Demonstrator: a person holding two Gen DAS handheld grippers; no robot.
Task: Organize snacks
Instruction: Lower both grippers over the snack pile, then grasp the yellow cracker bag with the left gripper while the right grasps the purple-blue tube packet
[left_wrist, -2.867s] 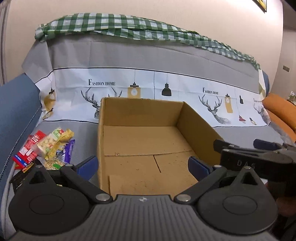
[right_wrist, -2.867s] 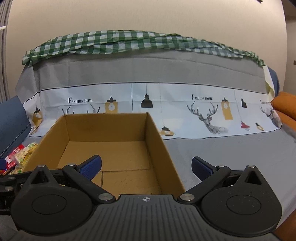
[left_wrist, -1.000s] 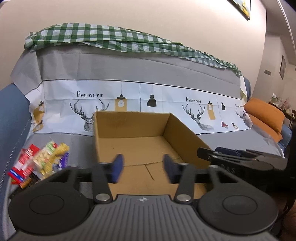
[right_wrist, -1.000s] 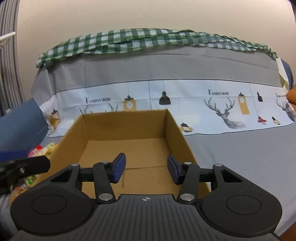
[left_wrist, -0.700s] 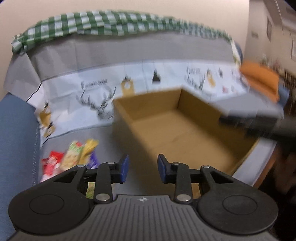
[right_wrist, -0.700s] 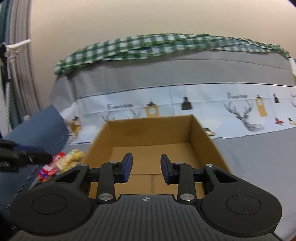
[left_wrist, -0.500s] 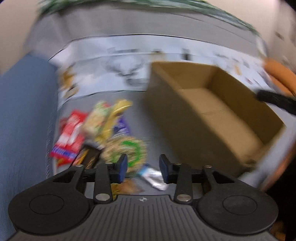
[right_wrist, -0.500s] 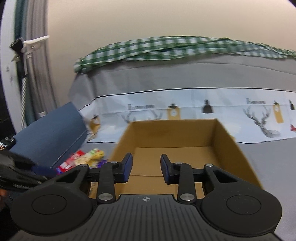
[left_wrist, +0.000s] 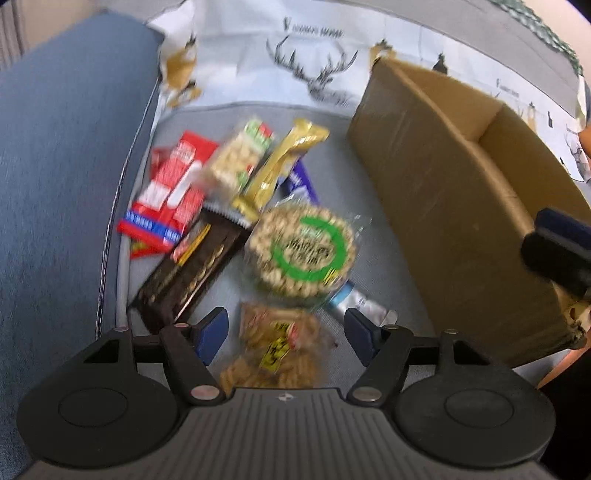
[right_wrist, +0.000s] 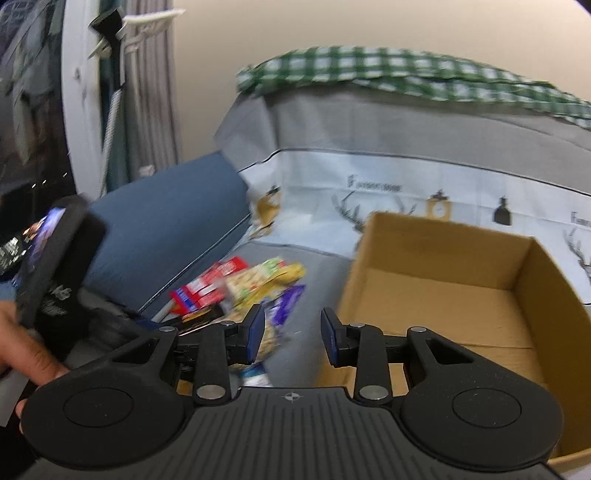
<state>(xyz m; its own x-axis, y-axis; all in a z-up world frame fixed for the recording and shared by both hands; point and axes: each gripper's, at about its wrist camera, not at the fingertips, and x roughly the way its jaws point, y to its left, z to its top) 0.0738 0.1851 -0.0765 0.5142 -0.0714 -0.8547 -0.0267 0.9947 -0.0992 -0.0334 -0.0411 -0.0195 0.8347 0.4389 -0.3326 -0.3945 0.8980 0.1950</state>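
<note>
A pile of snacks lies on the grey sofa cover left of an empty cardboard box (left_wrist: 461, 177). It holds a round nut pack with a green ring (left_wrist: 303, 251), a dark chocolate bar (left_wrist: 192, 273), a red packet (left_wrist: 170, 188), a gold bar (left_wrist: 280, 170) and a brown snack bag (left_wrist: 273, 347). My left gripper (left_wrist: 284, 332) is open and empty, hovering just above the brown bag. My right gripper (right_wrist: 291, 332) is part open and empty, over the box's (right_wrist: 461, 295) left edge, with the snack pile (right_wrist: 243, 291) beyond it.
A blue sofa arm (left_wrist: 62, 166) bounds the pile on the left. The sofa back with its deer print (left_wrist: 314, 74) rises behind. The right gripper's tip (left_wrist: 554, 251) shows at the left wrist view's right edge. The left gripper body and hand (right_wrist: 48, 288) fill the right wrist view's left side.
My left gripper swung left and down from the box to the snack pile and opened wider. My right gripper turned left toward the pile and opened slightly.
</note>
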